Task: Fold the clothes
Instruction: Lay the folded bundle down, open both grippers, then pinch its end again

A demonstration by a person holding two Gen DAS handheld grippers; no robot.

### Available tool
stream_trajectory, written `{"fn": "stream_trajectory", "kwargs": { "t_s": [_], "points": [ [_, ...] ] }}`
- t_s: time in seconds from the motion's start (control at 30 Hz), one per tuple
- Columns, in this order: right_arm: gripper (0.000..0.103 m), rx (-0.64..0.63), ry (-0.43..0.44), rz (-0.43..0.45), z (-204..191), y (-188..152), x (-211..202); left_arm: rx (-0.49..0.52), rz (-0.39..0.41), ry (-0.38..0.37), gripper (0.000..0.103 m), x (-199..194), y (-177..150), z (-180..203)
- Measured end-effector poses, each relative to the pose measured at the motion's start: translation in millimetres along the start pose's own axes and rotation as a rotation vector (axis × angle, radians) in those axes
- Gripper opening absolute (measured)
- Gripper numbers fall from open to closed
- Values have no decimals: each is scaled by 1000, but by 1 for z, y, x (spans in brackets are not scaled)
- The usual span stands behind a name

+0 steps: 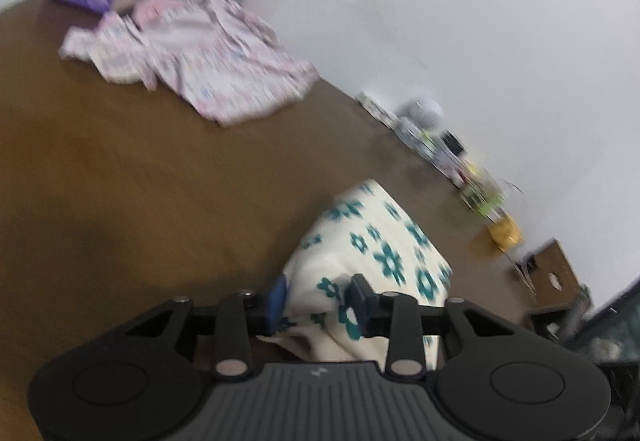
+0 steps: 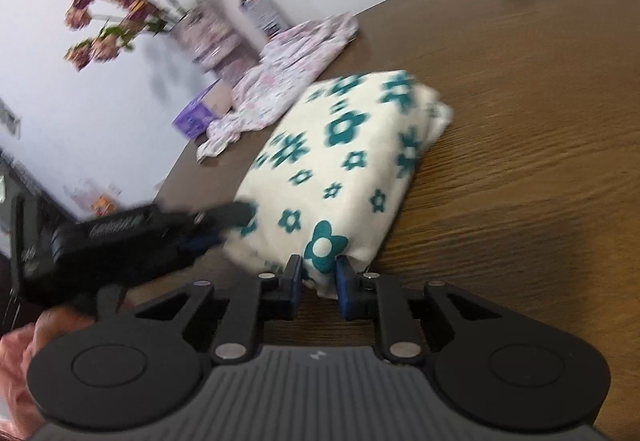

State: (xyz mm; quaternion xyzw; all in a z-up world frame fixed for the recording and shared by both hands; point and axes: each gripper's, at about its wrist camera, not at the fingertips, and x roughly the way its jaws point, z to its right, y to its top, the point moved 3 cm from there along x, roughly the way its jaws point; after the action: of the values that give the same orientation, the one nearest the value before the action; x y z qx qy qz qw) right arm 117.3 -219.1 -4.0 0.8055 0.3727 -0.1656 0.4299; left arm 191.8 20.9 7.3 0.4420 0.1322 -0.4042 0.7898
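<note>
Cream floral cloth (image 2: 340,169) gripped by both tongs (image 1: 320,301) (image 2: 318,281) | pink garment (image 1: 192,57) well apart | brown table (image 1: 120,181)

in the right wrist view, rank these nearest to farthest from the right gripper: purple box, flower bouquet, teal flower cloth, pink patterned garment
1. Teal flower cloth: its edge lies between the fingers of the right gripper.
2. Pink patterned garment: beyond the cloth, up and left on the table.
3. Purple box: at the garment's left end by the wall; near enough to the garment to be a close call.
4. Flower bouquet: farthest, upper left against the wall.
</note>
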Motion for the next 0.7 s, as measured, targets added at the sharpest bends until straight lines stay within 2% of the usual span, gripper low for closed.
{"fn": "stream_trajectory", "kwargs": {
  "t_s": [0.1, 0.23, 0.33, 0.4, 0.5, 0.57, 0.63, 0.7],
  "points": [
    [17, -32, 39, -34, -15, 5, 20, -20, 73, 51, 36, -13, 18, -9],
    [19, -90, 108, -72, -37, 11, 53, 51, 30, 23, 46, -19, 2, 1],
    [19, -140, 141, -86, -46, 10, 53, 105, -2, 1, 47, -24, -9, 8],
    [19, -188, 132, -54, -43, 12, 37, 141, -24, -14, 47, -27, -17, 13],
    [20, -254, 63, 16, -22, 20, 6, 195, -56, -35, 47, -31, -29, 20],
    [31, -302, -15, 62, -5, 30, -9, 231, -78, -49, 47, -34, -36, 24],
    [37, -369, -103, 108, 8, 41, -16, 276, -90, -19, 48, -23, -40, 34],
    [40, -452, -127, 127, 16, 50, -13, 309, -95, 4, 48, -15, -43, 39]
  ]
}}
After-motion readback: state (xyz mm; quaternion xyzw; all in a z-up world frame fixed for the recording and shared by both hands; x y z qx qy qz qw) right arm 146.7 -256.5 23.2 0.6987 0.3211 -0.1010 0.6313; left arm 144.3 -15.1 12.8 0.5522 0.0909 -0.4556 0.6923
